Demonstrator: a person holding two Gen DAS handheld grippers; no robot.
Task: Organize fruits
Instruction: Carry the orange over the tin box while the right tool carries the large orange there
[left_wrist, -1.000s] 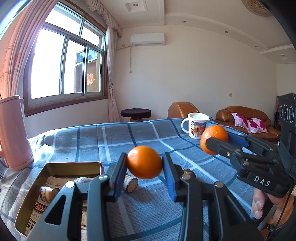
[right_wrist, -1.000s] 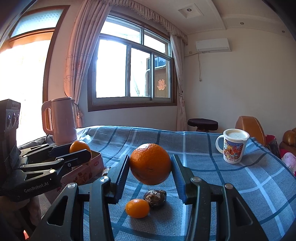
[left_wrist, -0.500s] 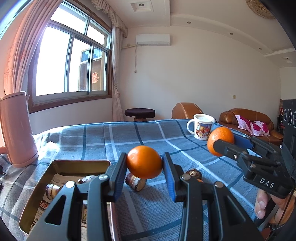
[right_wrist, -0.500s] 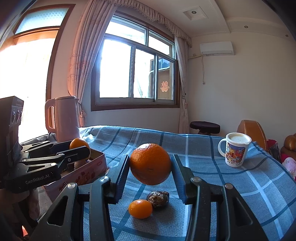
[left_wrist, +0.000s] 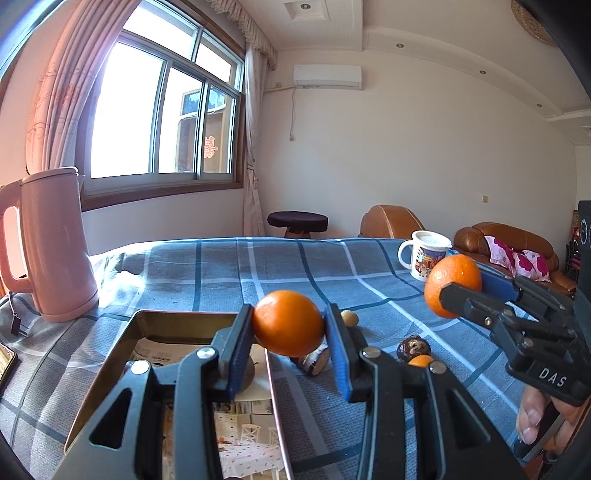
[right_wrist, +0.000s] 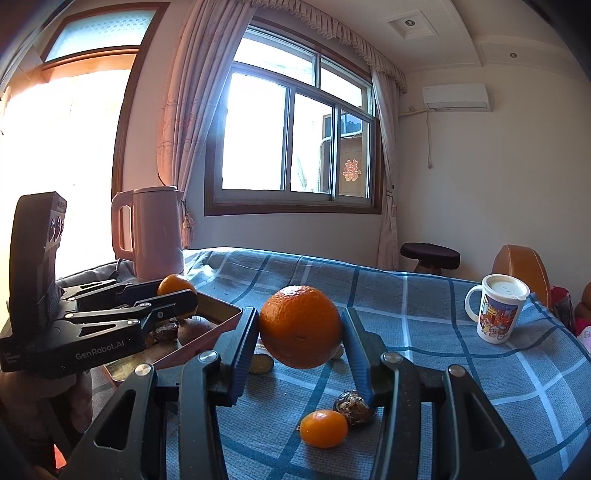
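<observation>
Left tongs (left_wrist: 289, 334) are gripping a smooth orange (left_wrist: 287, 322) between both blue pads, clear of the bench (left_wrist: 221, 273). The fruit is hanging over the right rim of the open metal tin (left_wrist: 177, 321), which is sitting near the bench's left edge. From the right wrist view the same left tongs (right_wrist: 173, 295) are reaching over the tin (right_wrist: 214, 314), with a few dark fruits lying inside.

Right tongs (right_wrist: 301, 328) are clamping a larger, dimpled orange (right_wrist: 300, 326), pads pressing on its left and right sides, held in the air over the middle of the bench (right_wrist: 424, 314). In the left wrist view that fruit (left_wrist: 452, 285) is sitting at the tip of the right tongs (left_wrist: 456, 288), well right of the tin.

On the cloth below the right tongs: a small tangerine (right_wrist: 323, 428) touching a wrinkled brown fruit (right_wrist: 352, 404). A cut piece (left_wrist: 314, 362) is lying just beside the tin's right wall.

Pink kettle (left_wrist: 51, 243) standing at the far left corner, printed mug (right_wrist: 496, 314) near the far right edge.
</observation>
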